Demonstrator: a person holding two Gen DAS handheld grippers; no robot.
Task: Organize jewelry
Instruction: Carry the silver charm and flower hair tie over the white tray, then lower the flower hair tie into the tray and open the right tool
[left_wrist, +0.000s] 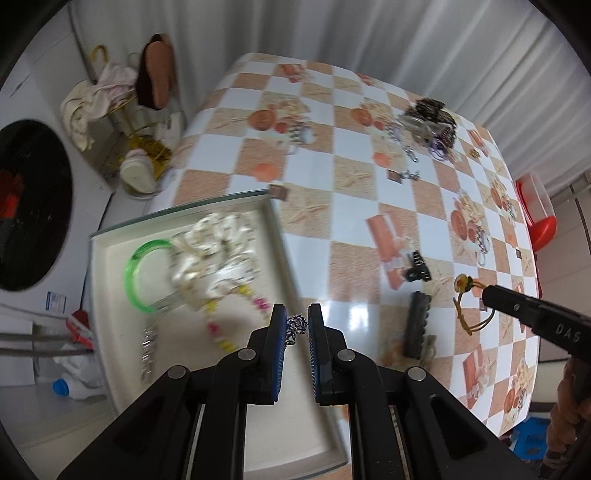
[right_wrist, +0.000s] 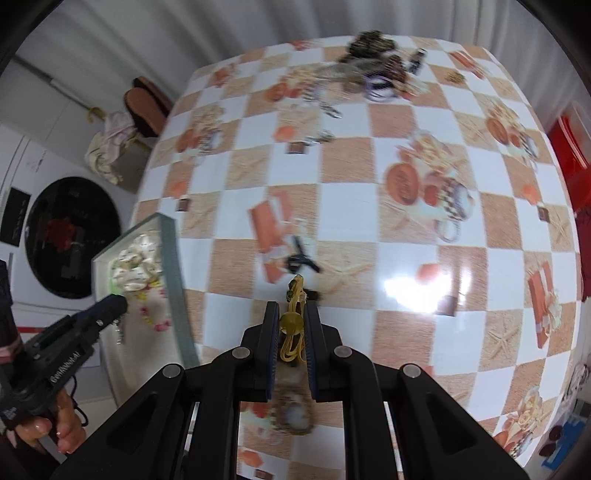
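**Two grippers, each clamped on one small piece**

Checkered surface (left_wrist: 369, 177) spread beneath and ahead of both grippers. White tray (left_wrist: 110, 258) below and just ahead-left of the left gripper (left_wrist: 297, 325), sitting at the surface's near-left edge. Inside the tray, ahead of that gripper: cream scrunchie (left_wrist: 214, 254), green bangle (left_wrist: 138, 273) to its left, pink-and-yellow bead bracelet (left_wrist: 221, 325) nearer the fingertips. Heap of dark jewelry (left_wrist: 428, 118) far ahead and to the right, at the surface's distant end. Black hair comb (left_wrist: 415, 325) just right of the left gripper, black claw clip (left_wrist: 417, 266) slightly beyond it.

Left gripper narrowed onto a small blue-and-silver chain piece (left_wrist: 297, 326), pinched between the blue pads, hanging over the tray's right edge. Right gripper (right_wrist: 291, 325) likewise nearly closed, holding a yellow cord bracelet (right_wrist: 291, 332) with an amber bead; cord loops trailing back between the fingers, knotted end poking forward past the tips. Same claw clip (right_wrist: 301, 260) just ahead of the right gripper, on the surface.
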